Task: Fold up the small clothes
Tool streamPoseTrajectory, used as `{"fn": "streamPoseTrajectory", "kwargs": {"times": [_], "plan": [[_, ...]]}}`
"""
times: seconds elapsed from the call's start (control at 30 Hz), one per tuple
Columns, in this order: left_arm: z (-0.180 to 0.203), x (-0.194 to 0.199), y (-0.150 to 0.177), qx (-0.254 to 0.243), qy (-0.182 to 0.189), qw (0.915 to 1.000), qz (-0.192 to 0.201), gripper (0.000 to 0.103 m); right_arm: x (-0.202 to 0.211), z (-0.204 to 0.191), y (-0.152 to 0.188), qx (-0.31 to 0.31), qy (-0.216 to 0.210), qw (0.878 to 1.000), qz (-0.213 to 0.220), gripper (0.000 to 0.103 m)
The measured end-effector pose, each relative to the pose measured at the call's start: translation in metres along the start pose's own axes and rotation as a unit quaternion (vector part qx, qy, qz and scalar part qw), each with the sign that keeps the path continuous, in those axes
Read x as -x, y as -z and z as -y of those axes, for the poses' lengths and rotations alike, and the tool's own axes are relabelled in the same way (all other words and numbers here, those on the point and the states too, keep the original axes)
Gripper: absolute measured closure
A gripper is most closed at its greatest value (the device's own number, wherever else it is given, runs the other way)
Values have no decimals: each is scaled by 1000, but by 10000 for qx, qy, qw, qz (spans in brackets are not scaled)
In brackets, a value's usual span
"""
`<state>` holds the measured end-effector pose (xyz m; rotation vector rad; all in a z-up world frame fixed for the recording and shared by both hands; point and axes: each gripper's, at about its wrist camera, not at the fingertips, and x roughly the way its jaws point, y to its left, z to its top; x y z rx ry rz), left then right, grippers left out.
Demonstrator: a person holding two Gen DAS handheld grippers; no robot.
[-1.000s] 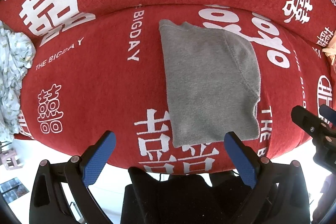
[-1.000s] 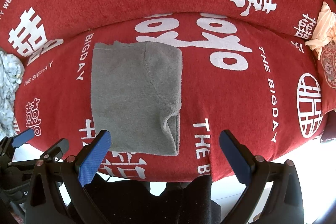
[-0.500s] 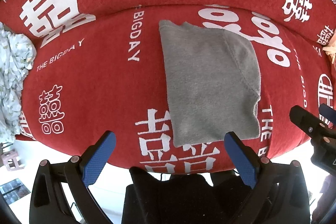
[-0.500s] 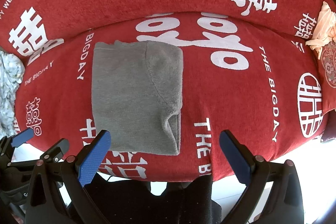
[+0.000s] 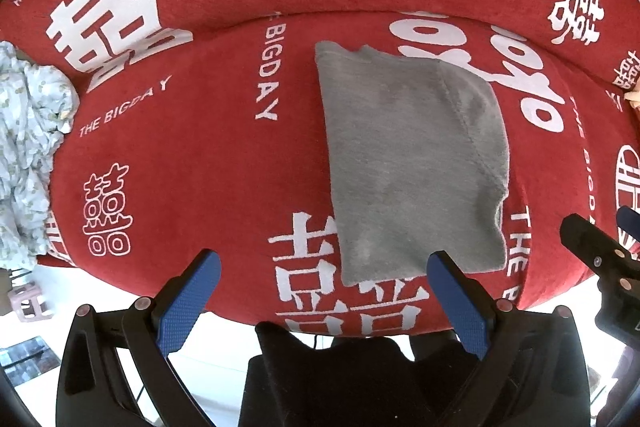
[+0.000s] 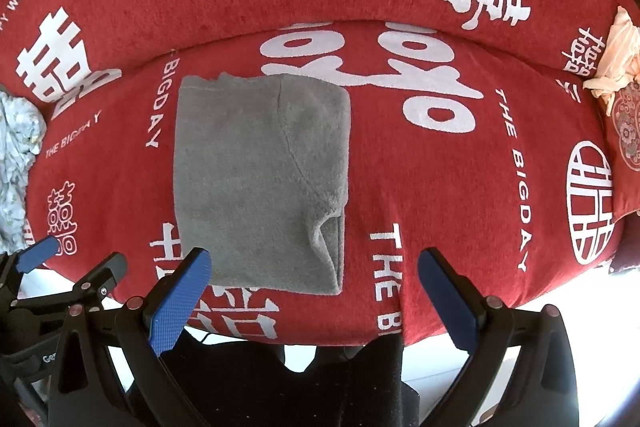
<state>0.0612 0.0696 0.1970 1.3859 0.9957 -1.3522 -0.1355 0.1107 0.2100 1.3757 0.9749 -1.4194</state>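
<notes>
Both tongs hang empty with their blue-padded fingers spread wide: the left tongs [image 5: 323, 293] just off the near edge of the red plush sofa seat with white lettering [image 5: 192, 163], the right tongs [image 6: 314, 293] beside them at that same edge.

On that seat, near its middle and reaching down to the near edge, lies the grey fleece garment [image 6: 256, 183], folded into a neat rectangle and flat on the cushion. I judge its fold close to done.

Risks, as I read them: the seat bulges and falls away at the front, so a grip on the garment's near hem could drag the whole rectangle off the edge. A pinch that catches only the top layer would peel the fold open, most likely at the loose tuck on its right near corner. Plush against fleece probably clings, so sliding may bunch it.

Left of the seat sits a crumpled pale floral cloth [image 5: 28, 155]; right of it, a peach cloth [image 6: 614, 59] on a patterned cushion.

No container is in view.
</notes>
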Motion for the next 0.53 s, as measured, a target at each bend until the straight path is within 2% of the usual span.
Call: {"fn": "streamPoseTrajectory", "kwargs": {"times": [0.53], "plan": [[1,0,-2,74,82,9999,74,0,-4,3,1,-32,24,10000,-32,0]]}}
